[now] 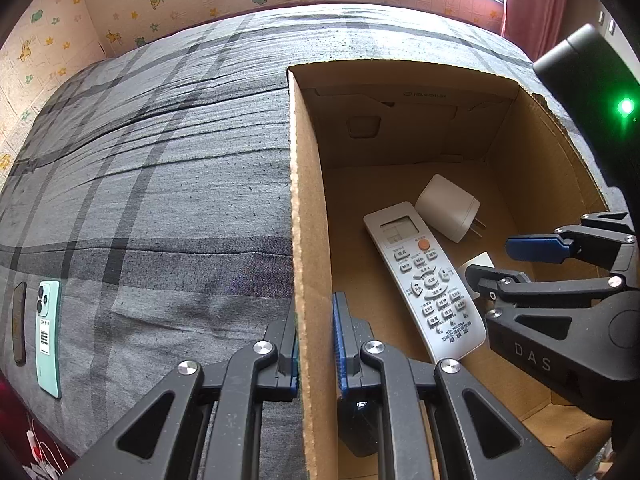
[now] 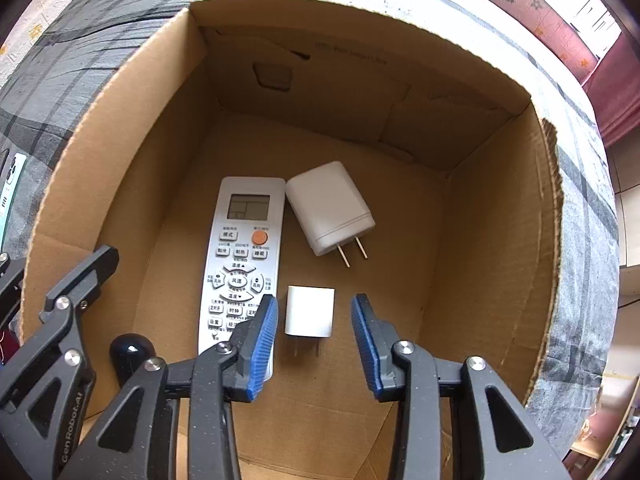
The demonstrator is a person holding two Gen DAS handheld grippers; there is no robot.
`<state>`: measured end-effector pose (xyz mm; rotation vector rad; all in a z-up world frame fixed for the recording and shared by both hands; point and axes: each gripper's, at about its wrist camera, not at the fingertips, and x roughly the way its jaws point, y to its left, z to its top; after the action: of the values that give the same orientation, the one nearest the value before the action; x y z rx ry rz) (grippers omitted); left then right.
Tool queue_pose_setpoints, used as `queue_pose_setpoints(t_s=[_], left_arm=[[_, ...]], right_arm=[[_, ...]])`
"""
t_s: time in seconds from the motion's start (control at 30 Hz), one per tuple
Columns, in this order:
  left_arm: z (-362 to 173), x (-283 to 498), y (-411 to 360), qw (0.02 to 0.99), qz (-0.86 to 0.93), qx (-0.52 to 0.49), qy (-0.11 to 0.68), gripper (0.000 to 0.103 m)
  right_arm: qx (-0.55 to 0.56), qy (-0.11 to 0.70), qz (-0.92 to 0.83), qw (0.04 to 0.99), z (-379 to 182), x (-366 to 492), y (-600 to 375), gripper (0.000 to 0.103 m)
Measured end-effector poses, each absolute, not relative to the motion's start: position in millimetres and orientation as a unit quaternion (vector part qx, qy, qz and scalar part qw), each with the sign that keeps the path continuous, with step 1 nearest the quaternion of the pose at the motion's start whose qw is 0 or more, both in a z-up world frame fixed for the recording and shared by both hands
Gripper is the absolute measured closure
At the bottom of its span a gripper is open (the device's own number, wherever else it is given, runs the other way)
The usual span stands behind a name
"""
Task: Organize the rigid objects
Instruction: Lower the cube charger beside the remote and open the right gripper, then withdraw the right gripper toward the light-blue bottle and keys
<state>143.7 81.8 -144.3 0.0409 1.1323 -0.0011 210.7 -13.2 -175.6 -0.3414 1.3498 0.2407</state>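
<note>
Cardboard box [image 2: 120, 128] sits on a bed with a gray plaid bed cover [image 1: 140, 160]. Inside the box lie a white remote [image 2: 240, 256], a big white plug [image 2: 330, 210] and a small white plug [image 2: 309, 312].

In the right wrist view, the big plug is at about 1 o'clock from the remote, just beside its top end, with its two metal pins pointing toward the camera. The small plug lies flat at about 5 o'clock from the remote's middle, just beside it.

The right gripper [image 2: 314, 340] hangs over the box floor. Its blue fingers [image 2: 264, 336] are wide apart, one on each side of the small plug, and not touching it.

The left gripper [image 1: 316, 344] is at the box's left wall. Its fingers [image 1: 342, 340] sit one on each side of that wall, one outside and one inside; the inner one shows a small gap, so I cannot tell if they squeeze the wall.

Out on the bed cover, at 9 o'clock from the box, lie a mint green phone [image 1: 49, 336] and a dark phone [image 1: 19, 322], side by side.
</note>
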Motion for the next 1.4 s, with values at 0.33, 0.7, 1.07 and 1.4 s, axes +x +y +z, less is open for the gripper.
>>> queue_pose_setpoints(t_s=[0.33, 0.7, 1.07, 1.4], left_arm=[[-143.6, 143.5, 81.5, 0.844, 0.000, 0.019, 0.537, 0.089], [-143.3, 143.4, 80.4, 0.843, 0.002, 0.023, 0.537, 0.089], [-144.5, 144.7, 80.4, 0.843, 0.002, 0.023, 0.538, 0.089], [-143.2, 144.2, 79.6, 0.843, 0.003, 0.024, 0.537, 0.089]], right_arm=[[-0.161, 0.592, 0.112, 0.781, -143.5, 196.8, -11.7, 0.039], [-0.135, 0.556, 0.102, 0.814, -96.8, 177.3, -41.8, 0.011], [-0.109, 0.517, 0.078, 0.846, -48.2, 163.8, -91.9, 0.000], [-0.093, 0.514, 0.035, 0.852, -41.5, 151.1, -144.8, 0.000]])
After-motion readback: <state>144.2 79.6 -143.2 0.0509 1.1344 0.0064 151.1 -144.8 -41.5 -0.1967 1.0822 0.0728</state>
